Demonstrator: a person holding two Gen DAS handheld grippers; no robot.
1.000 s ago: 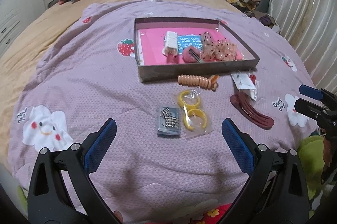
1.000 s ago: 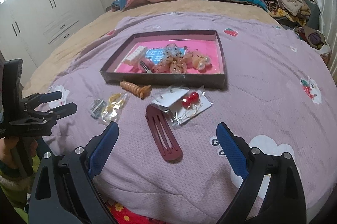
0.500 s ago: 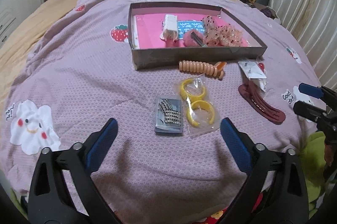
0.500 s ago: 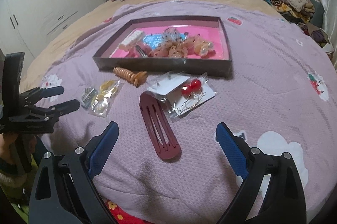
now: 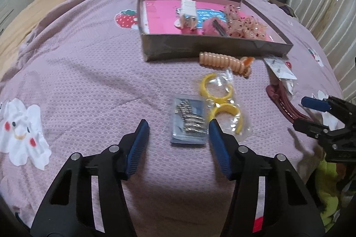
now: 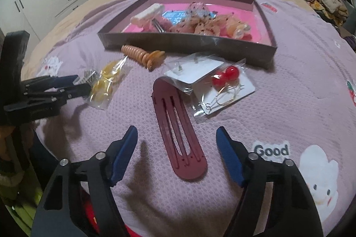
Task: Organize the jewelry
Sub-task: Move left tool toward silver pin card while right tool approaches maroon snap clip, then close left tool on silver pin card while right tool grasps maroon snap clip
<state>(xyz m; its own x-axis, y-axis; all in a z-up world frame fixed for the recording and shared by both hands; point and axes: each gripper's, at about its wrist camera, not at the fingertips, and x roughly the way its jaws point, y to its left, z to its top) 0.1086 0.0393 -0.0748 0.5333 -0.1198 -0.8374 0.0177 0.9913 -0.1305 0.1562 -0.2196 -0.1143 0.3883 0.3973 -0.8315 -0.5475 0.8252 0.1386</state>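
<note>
Two grippers: both mine, both aimed down at the purple quilt [image 5: 89, 81], each with its blue pads drawing together.
Quilt: covers the bed; everything below is placed relative to the tray.
Tray [image 5: 213, 49]: shallow grey box with a pink floor, lying on the quilt, already holding a white clip, a pink fuzzy piece and spotted scrunchies.
Left gripper [image 5: 178, 128]: well in front of the tray; jaws closing but not yet clenched, nothing pinched; the packet of silver pins sits between and just beyond the tips, the right pad at its edge.
Right gripper [image 6: 176, 134]: in front of the tray's right half; jaws closing, still released, straddling the near part of the dark red hair clip without pressing it.
Dark red hair clip [image 6: 178, 128]: long, flat, lying on the quilt in front of the tray.
Earring cards [image 6: 213, 83]: bagged, red beads and hoops, just before the tray's front wall, overlapping the clip's far end.
Coiled orange hair tie [image 5: 224, 61]: just beside the tray's front wall.
Yellow rings [image 5: 220, 99]: bagged, nearer me than the hair tie.
Packet of silver pins [image 5: 189, 121]: touching the rings' bag on its left.
</note>
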